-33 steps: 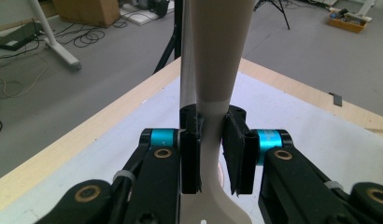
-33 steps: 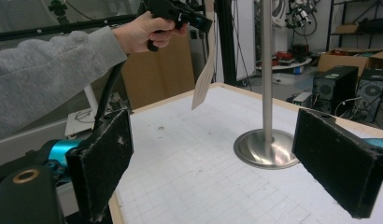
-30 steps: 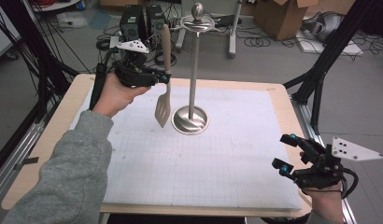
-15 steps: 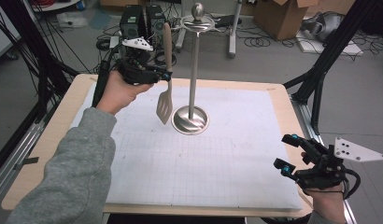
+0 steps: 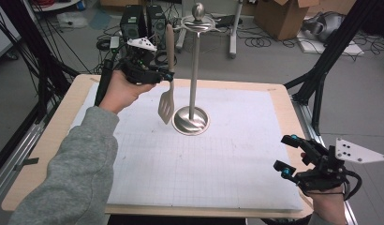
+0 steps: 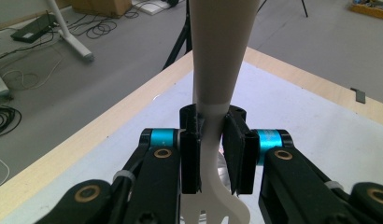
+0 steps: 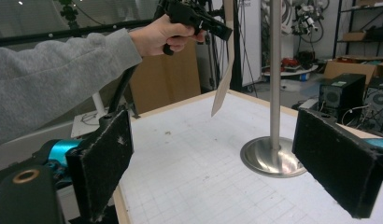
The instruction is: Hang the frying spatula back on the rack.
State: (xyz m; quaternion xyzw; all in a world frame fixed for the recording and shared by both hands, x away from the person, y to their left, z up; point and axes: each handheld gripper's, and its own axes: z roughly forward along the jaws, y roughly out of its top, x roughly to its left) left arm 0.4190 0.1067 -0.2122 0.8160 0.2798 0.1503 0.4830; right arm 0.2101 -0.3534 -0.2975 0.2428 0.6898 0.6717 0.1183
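Spatula-wise: that beige slotted spatula with the wooden handle (image 5: 167, 84) is hanging blade-down in the air, just beside the tall silver utensil stand (image 5: 194, 84), maybe touching its top. Left gripper (image 5: 158, 75) is pinching its neck; right gripper (image 5: 289, 155) is idling spread apart near the white gridded mat's (image 5: 204, 164) corner.

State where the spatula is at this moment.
In the high view the spatula hangs upright above the table's far left part, clamped at its neck by the left gripper, just left of the metal stand.
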